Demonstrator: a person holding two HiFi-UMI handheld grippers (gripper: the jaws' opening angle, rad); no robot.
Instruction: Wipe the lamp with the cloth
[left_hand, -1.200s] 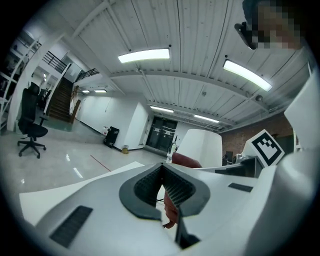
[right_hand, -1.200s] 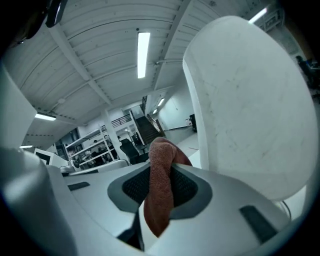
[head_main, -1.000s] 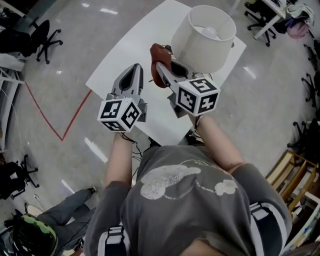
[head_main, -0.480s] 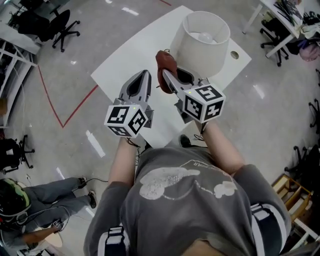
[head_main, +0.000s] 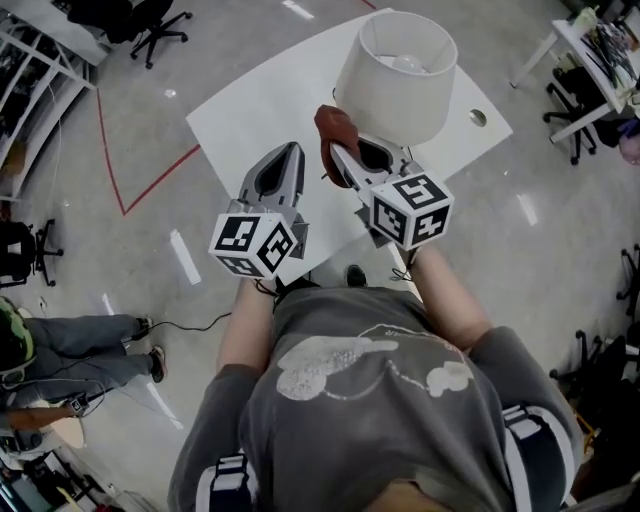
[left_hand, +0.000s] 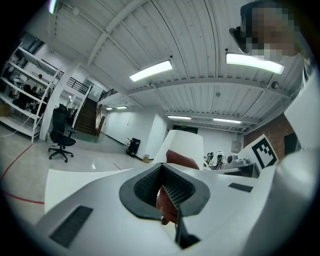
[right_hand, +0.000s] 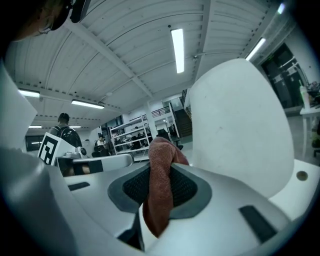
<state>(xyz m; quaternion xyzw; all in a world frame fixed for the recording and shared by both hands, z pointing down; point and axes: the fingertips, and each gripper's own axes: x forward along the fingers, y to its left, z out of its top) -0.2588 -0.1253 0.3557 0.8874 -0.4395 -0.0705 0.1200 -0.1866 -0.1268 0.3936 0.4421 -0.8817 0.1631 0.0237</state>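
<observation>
1. Head view: found the lamp (head_main: 395, 75) standing on a white table (head_main: 250, 110), with a pale open-topped shade and the bulb visible inside.
2. Found the cloth (head_main: 335, 128), a rust-red rag, just beside the lamp at the near left of the shade's lower rim.
3. Read the right gripper (head_main: 340, 152) as pinching that cloth. Confirmed this in the right gripper view, with the jaws clamped on a fold of the cloth (right_hand: 161, 165), one bunch standing above the pads and a tail hanging below them.
4. Saw the lamp (right_hand: 240, 125) in that same view filling the right side, close to the right gripper (right_hand: 160, 187). Made out a sliver of background between cloth and shade, so could not confirm contact.
5. Placed the left gripper (head_main: 288, 150) further left of the lamp than the right one, over the table and apart from the shade.
6. Read the left gripper (left_hand: 167, 192) in the left gripper view as drawn together, or all but, with nothing held. Took the red patch (left_hand: 180, 159) past its tips for the other tool's cloth, with the lamp (left_hand: 182, 142) behind it.
7. Judged the task to be at its very start: cloth picked up and brought to the lamp, wiping not evidently begun.
8. Judged nearly everything left to do: pressing the cloth against the shade and working round its sides. Saw nothing of the lamp's base, hidden under the shade.
</observation>
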